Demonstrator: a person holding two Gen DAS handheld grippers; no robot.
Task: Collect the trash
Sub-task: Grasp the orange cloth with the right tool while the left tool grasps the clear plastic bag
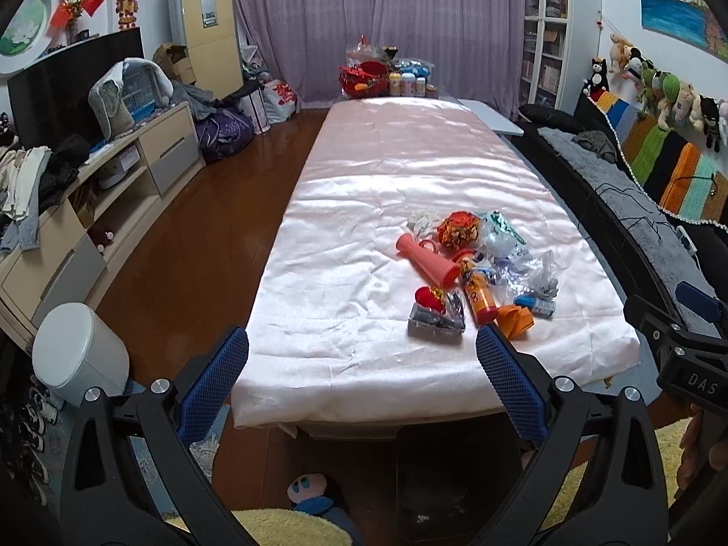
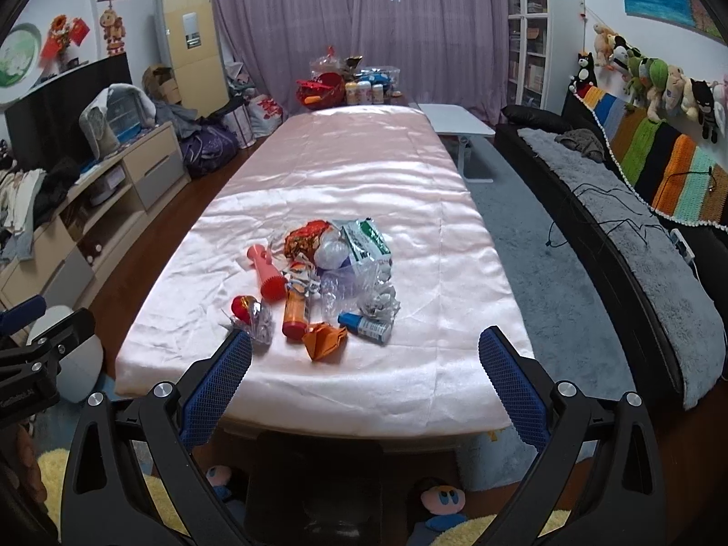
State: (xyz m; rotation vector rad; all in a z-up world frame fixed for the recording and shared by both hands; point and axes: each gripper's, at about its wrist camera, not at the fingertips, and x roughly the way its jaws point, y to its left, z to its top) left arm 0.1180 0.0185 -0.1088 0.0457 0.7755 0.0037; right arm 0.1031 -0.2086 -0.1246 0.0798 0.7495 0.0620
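We see a long table (image 1: 409, 182) w/ a shiny pink cloth (image 2: 346, 173) over it. The trash pile (image 2: 327, 273) sits on the cloth near our end, a bit to the right in the left view. In the pile: a pink tube (image 2: 266, 273), an orange bottle (image 2: 295, 314), a crumpled orange paper (image 2: 324, 340), a small blue & white bottle (image 2: 366, 325), clear plastic wrap (image 2: 350, 286), a green & white bag (image 2: 364, 239).

At the far end stand a red bowl (image 2: 321, 88) & some jars (image 2: 364, 91). A white bin (image 1: 79, 352) is on the floor to the left, a black sofa (image 2: 614, 209) w/ a grey blanket to the right.

Nothing sits between us & the pile.

Our left gripper (image 1: 361, 350) hangs over the near edge of the table, tongs wide apart, holding nothing. Our right gripper (image 2: 364, 350) is the same, tongs apart, w/ the pile just past its tips.
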